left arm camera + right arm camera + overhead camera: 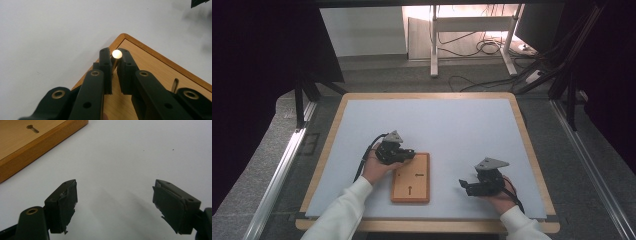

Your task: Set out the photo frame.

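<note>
A small brass-coloured metal pin (116,58) is pinched by the left gripper (114,68) over the rectangular wooden board (155,72), while the right gripper (113,205) is held spread wide.

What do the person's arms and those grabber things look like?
Both arms wear white sleeves. Each hand holds a black gripper, the left gripper and the right gripper, with a grey three-cornered plate on top, brass-coloured rivets and a black cable.

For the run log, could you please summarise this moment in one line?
left tool: shut on brass pin over wooden board | right tool: open, empty, above white mat
</note>
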`<state>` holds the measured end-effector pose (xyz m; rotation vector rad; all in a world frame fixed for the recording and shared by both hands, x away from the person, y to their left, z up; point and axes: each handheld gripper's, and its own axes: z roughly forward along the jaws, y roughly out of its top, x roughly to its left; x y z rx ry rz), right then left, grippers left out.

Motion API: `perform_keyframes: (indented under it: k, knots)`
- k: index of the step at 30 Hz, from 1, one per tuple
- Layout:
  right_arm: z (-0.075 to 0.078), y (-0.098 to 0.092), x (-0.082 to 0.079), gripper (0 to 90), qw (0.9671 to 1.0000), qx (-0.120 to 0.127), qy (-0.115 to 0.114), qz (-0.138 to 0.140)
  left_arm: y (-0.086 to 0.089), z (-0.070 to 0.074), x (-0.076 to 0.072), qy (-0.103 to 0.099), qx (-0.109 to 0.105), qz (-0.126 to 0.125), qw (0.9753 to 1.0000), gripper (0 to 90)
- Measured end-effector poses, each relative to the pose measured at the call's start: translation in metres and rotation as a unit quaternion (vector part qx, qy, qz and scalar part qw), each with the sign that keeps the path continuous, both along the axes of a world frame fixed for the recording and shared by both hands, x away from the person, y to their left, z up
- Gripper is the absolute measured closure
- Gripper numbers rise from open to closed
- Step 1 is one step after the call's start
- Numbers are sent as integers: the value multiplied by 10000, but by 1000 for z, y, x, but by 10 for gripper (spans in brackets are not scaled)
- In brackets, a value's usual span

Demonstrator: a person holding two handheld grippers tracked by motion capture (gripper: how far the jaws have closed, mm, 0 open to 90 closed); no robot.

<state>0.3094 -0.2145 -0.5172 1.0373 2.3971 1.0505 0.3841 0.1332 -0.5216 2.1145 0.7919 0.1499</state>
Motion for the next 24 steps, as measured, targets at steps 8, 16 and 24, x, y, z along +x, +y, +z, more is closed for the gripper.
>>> perform_keyframes:
  k: [8, 16, 24]
  knots:
    - [2, 4, -4, 201, 9998, 32, -93, 169, 1, 1, 4, 141, -21, -55, 9999, 829]
    - [4, 9, -8, 201, 9993, -17, -216, 319, 3, 0, 7, 215, -84, -150, 9996, 823]
    - [4, 12, -11, 201, 9986, -90, -305, 427, 2, 1, 7, 206, -32, -168, 9996, 825]
